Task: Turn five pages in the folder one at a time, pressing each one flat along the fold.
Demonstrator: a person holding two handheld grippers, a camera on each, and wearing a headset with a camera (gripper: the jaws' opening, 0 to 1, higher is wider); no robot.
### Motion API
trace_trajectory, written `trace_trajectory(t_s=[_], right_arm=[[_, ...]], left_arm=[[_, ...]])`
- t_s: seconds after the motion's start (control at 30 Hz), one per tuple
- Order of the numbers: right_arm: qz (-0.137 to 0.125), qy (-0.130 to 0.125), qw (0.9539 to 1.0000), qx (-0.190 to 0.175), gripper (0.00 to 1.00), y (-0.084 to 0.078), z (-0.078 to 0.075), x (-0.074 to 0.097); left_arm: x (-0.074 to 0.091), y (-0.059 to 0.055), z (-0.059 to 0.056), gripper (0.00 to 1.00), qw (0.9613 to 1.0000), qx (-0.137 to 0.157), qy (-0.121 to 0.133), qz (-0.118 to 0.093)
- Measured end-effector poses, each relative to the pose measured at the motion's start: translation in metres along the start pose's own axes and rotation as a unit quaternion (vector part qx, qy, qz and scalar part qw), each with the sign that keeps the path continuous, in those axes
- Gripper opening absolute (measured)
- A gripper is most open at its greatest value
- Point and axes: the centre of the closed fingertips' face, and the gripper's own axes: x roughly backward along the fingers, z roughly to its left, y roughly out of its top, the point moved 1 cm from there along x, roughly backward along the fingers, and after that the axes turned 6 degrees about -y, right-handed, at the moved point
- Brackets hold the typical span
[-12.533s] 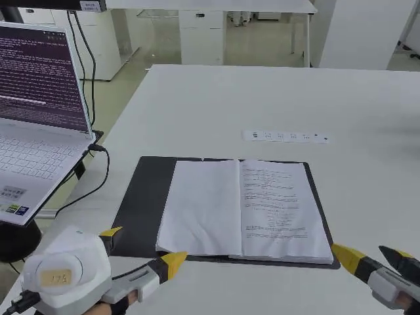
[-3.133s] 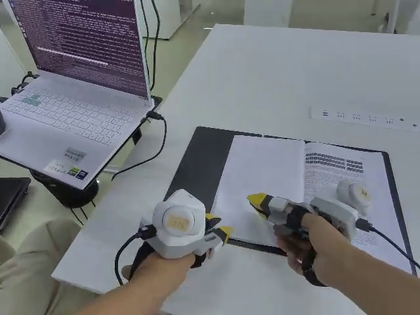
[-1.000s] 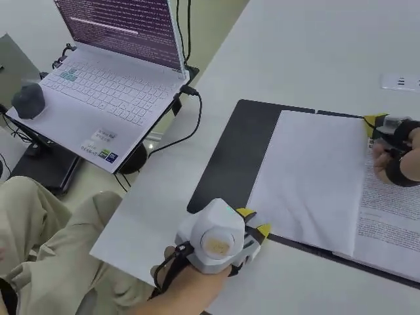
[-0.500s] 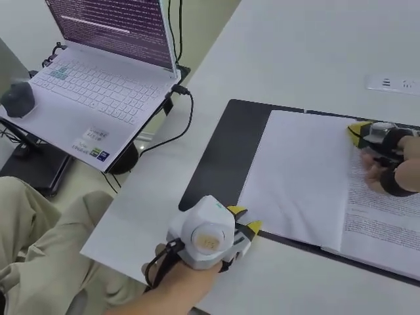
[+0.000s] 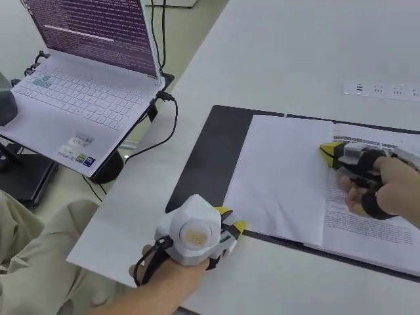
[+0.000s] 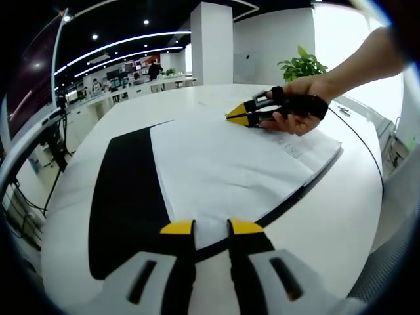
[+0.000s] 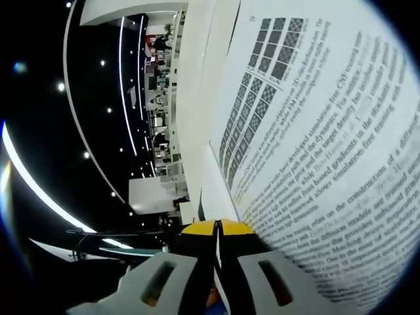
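Note:
A black folder (image 5: 210,157) lies open on the white table, with a blank page (image 5: 282,177) on the left and a printed page (image 5: 367,230) on the right. My right gripper (image 5: 328,152) is shut, and its yellow tips press on the paper at the fold. In its own view the right gripper (image 7: 216,227) touches the crease beside the printed page (image 7: 328,131). My left gripper (image 5: 231,220) hovers at the folder's near left edge, jaws a little apart and holding nothing. The left gripper (image 6: 205,228) faces the blank page (image 6: 223,164) and the right gripper (image 6: 231,117).
An open laptop (image 5: 85,85) stands at the left on a stand beside the table, its cable (image 5: 157,131) hanging by the table edge. A white power strip (image 5: 380,90) lies beyond the folder. The table's near edge runs just under my left hand.
My right gripper has slid along the fold from the folder's far edge toward me, still shut. The left gripper has stayed at the near left edge. The head camera has shifted.

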Motion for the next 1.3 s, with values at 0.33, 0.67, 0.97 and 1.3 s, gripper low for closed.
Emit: trace_trajectory(t_s=[0.33,0.67,0.97,1.3], right_arm=[[0.025,0.008,0.9996,0.001,0.0,-0.031,-0.011,0.021],[0.066,0.006,0.9977,0.015,0.0,-0.075,-0.033,0.047],[0.079,0.004,0.9968,0.01,0.0,-0.084,-0.054,0.059],[0.087,-0.005,0.9961,0.008,0.0,-0.101,-0.075,0.079]], left_arm=[[0.001,-0.001,0.0,0.18,1.0,-0.001,0.0,0.004],[0.002,-0.004,0.001,0.18,0.9999,-0.005,0.0,0.009],[0.004,-0.004,0.0,0.18,0.9998,-0.008,-0.001,0.016],[0.004,-0.004,0.0,0.18,0.9998,-0.01,0.0,0.018]])
